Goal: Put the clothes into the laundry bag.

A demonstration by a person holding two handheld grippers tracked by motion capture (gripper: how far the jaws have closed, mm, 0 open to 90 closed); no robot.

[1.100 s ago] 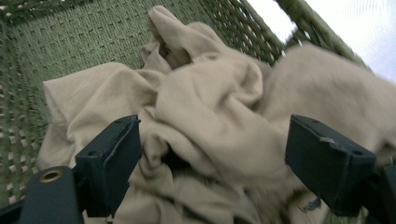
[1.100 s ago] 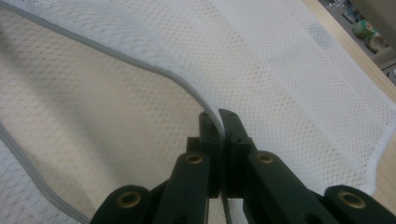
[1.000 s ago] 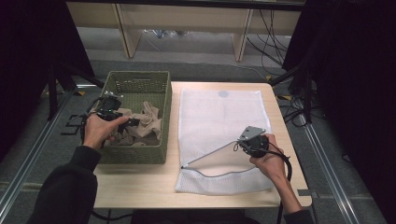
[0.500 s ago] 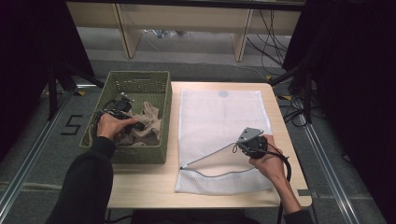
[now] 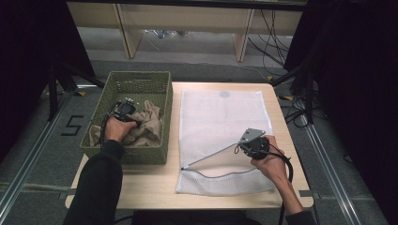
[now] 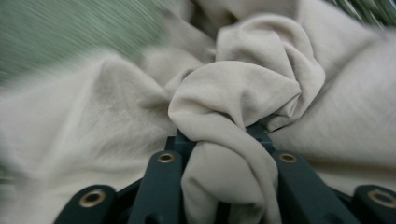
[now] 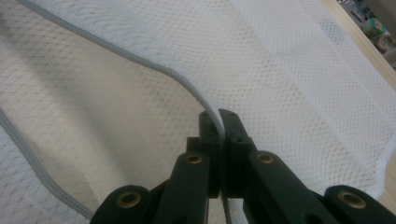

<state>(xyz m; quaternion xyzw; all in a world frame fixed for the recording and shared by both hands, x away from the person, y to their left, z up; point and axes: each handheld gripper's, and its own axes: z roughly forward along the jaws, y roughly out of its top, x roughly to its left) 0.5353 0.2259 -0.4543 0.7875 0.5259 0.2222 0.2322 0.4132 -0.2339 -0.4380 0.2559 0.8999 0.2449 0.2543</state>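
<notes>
A crumpled beige cloth (image 5: 149, 120) lies in the green wicker basket (image 5: 141, 75) at the table's left. My left gripper (image 5: 130, 117) reaches down into the basket. Its jaws have just been closing, and in the left gripper view the left gripper (image 6: 219, 137) pinches a bunched fold of the cloth (image 6: 243, 88). A white mesh laundry bag (image 5: 220, 117) lies flat to the right of the basket. My right gripper (image 5: 239, 147) is shut on the upper lip of the bag's grey-edged opening (image 7: 177, 70) and holds it lifted, as the right gripper (image 7: 219, 120) view shows.
The wooden table (image 5: 155, 183) has bare strips in front of the basket and beside the bag. Past the far edge are shelving legs and loose cables (image 5: 159, 35) on the floor. Dark curtains flank both sides.
My left hand dropped from above the basket's left side down into the cloth, and its jaws closed on a fold. The right hand and the bag's lip stayed put.
</notes>
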